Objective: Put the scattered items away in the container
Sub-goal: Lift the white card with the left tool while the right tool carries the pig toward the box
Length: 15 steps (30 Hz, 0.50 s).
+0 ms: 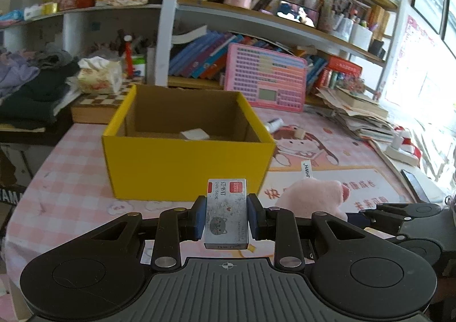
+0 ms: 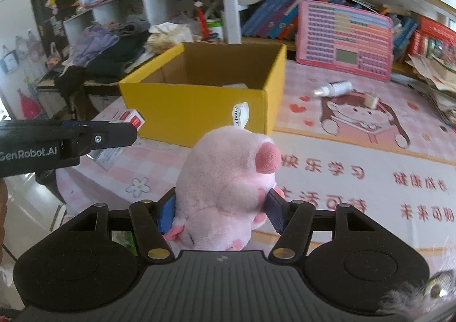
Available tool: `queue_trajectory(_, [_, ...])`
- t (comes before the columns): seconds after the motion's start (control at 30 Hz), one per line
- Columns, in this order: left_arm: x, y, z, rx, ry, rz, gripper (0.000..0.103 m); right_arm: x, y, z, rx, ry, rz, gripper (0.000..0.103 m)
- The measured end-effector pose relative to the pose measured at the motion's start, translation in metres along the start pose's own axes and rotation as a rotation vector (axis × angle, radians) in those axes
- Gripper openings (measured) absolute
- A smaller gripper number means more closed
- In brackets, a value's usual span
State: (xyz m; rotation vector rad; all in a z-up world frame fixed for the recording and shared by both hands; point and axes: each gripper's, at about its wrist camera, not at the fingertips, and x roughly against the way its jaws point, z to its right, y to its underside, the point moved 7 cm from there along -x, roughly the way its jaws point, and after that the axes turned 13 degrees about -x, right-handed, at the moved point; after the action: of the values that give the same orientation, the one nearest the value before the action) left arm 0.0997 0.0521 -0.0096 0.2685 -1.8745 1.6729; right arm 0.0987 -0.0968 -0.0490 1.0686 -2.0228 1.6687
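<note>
My left gripper [image 1: 227, 218] is shut on a small grey staple box [image 1: 227, 208] with a cat print, held in front of the open yellow cardboard box [image 1: 185, 162]. A white flat item [image 1: 194, 134] lies inside that box. My right gripper [image 2: 221, 209] is shut on a pink plush pig [image 2: 225, 176] with a white label loop, just short of the yellow box [image 2: 199, 105]. The left gripper [image 2: 85, 139] with the staple box [image 2: 129, 120] shows at the left of the right wrist view. The plush pig [image 1: 313, 196] shows at the right of the left wrist view.
A small white bottle [image 2: 333, 88] and a little beige block [image 2: 372, 100] lie on the pink cartoon table mat [image 2: 356, 151] beyond the box. A pink toy keyboard [image 1: 265, 77] leans on the bookshelf. Folded clothes [image 1: 31, 88] and a paper stack [image 1: 359, 114] flank the table.
</note>
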Motion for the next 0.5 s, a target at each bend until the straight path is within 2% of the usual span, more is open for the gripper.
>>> queue_trajectory(0.3, [-0.005,-0.02,-0.024,0.017,-0.056,0.04,0.028,-0.01,-0.028,-0.015,0.053,-0.065,0.067,0.061])
queue_trajectory(0.5, [-0.017,-0.038,-0.039,0.006,-0.085,0.061,0.028,-0.023,-0.058,-0.021,0.085,-0.092,0.103,0.061])
